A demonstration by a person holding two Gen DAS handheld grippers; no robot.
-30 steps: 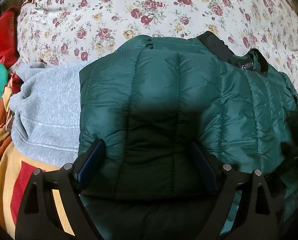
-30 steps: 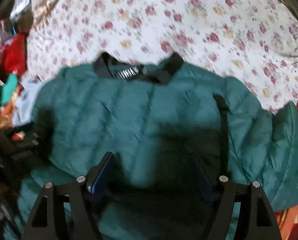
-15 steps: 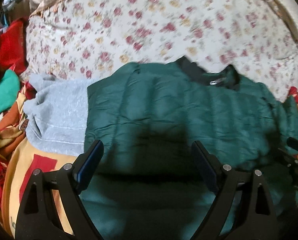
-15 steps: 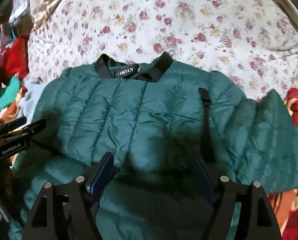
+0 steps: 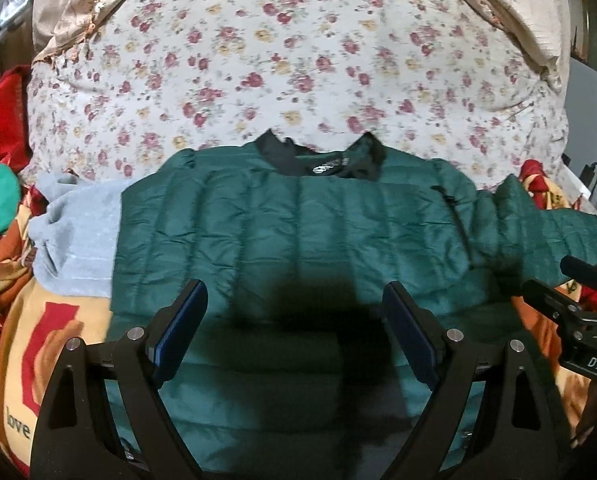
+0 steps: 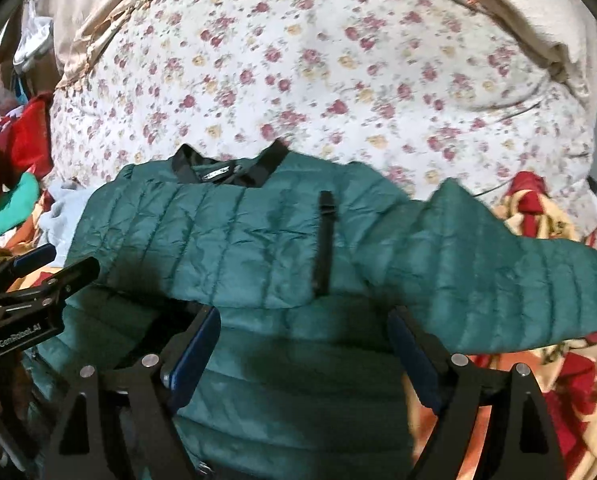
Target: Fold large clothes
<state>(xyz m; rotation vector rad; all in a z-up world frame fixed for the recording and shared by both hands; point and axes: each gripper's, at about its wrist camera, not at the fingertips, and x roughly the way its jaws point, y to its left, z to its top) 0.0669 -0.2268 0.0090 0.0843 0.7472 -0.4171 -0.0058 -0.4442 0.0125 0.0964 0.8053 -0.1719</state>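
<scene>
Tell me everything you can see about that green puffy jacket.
The green jacket is quilted, shiny and puffy, with a black collar bearing a label and a black zipper strip. It lies spread flat on the floral bedspread, collar away from the cameras, one sleeve stretched out rightward. Its left edge overlaps a grey sweatshirt. Neither tongs grips it.

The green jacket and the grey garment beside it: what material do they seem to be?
The green jacket: likely thin nylon or polyester shell, padded; slight sheen, fine creases, stitched puffy channels. The grey garment: probably cotton fleece knit; matte, heathered, soft folds.
</scene>
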